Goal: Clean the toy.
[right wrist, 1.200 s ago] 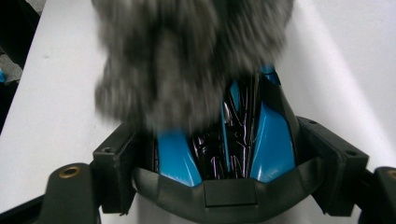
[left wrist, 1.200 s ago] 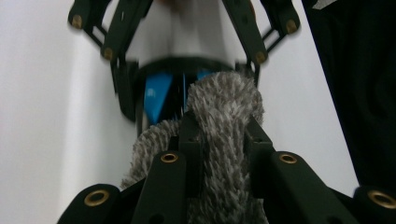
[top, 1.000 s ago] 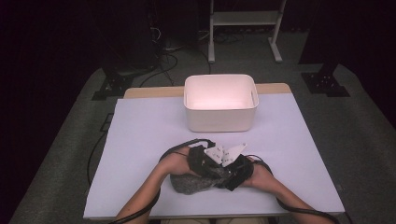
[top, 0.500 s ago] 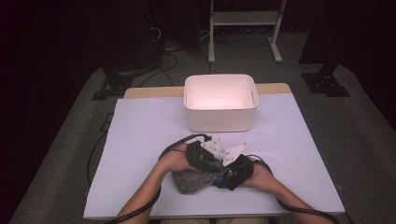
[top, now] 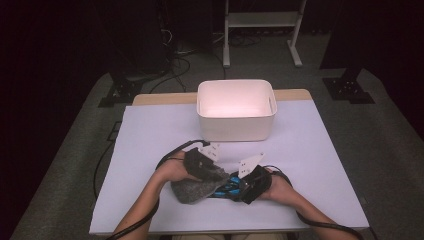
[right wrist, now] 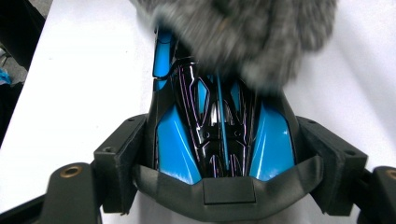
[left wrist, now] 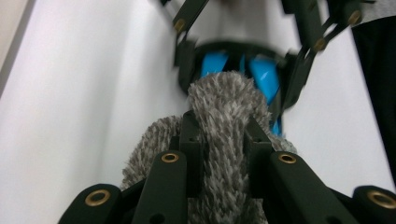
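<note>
White table (top: 150, 145) — grippers clamp grey cloth (top: 192, 190), blue toy car (right wrist: 219, 140)

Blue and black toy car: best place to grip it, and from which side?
Grip the toy car across its width at one end, the way the right gripper now has it: pads on the two flat blue flanks, approach along its long axis. The flanks look parallel there, while the top is ribbed and glossy. The other end is covered by the grey fuzzy cloth pinched in the left gripper.

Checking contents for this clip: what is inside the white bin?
The white bin shows bare pale inner walls and floor in the high view; nothing is visible inside. Its near wall hides the front strip of the floor.
</note>
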